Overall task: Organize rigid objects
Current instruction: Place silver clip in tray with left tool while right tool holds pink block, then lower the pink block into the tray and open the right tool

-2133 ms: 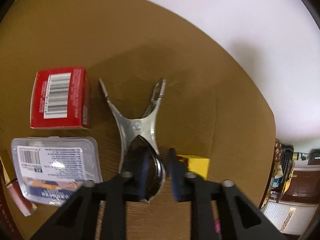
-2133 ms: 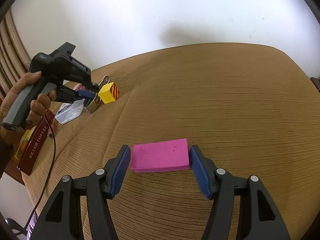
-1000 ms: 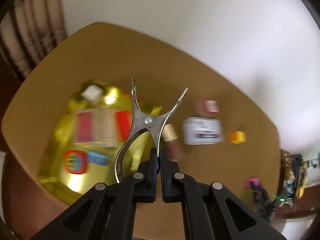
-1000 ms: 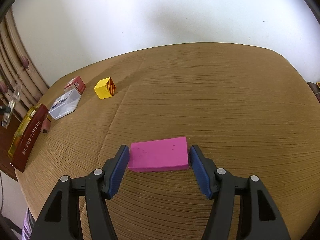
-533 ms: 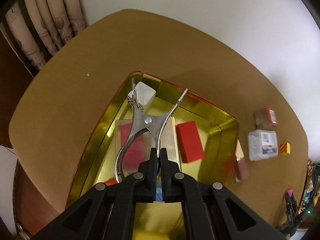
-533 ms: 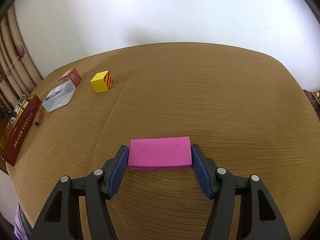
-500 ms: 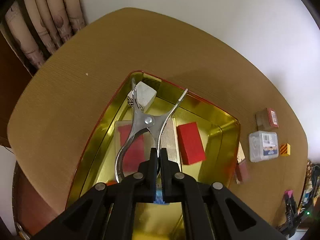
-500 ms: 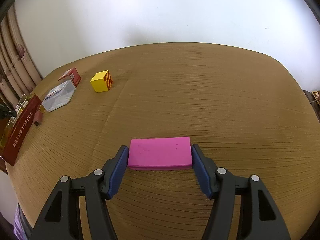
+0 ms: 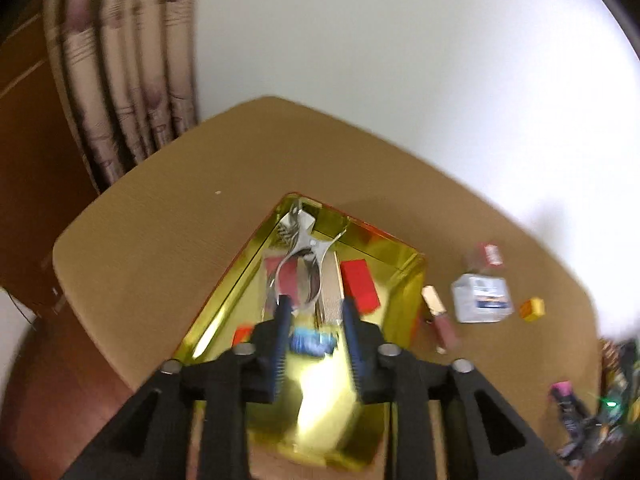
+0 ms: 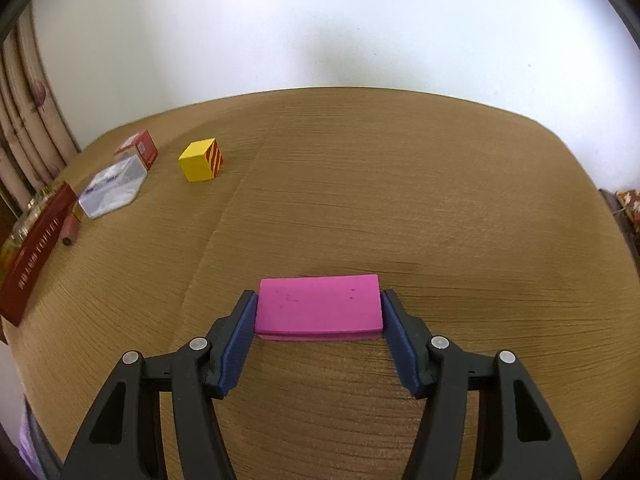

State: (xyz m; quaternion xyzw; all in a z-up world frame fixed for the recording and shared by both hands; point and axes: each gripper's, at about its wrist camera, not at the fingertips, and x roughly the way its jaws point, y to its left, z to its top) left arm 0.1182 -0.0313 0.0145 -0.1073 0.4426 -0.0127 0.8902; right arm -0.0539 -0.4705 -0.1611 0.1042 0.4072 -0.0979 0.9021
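My left gripper (image 9: 314, 316): jaws wide, empty, above gold tin (image 9: 404, 276); metal clamp (image 9: 304, 256) lies inside, far end. My right gripper (image 10: 318, 312): pads against pink block (image 10: 318, 307) ends, near table (image 10: 400, 184) edge. Advice: squeeze square, lift straight, carry left to tin.

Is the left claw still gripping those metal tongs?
No, the left gripper is open, and the tongs lie in the gold tray.
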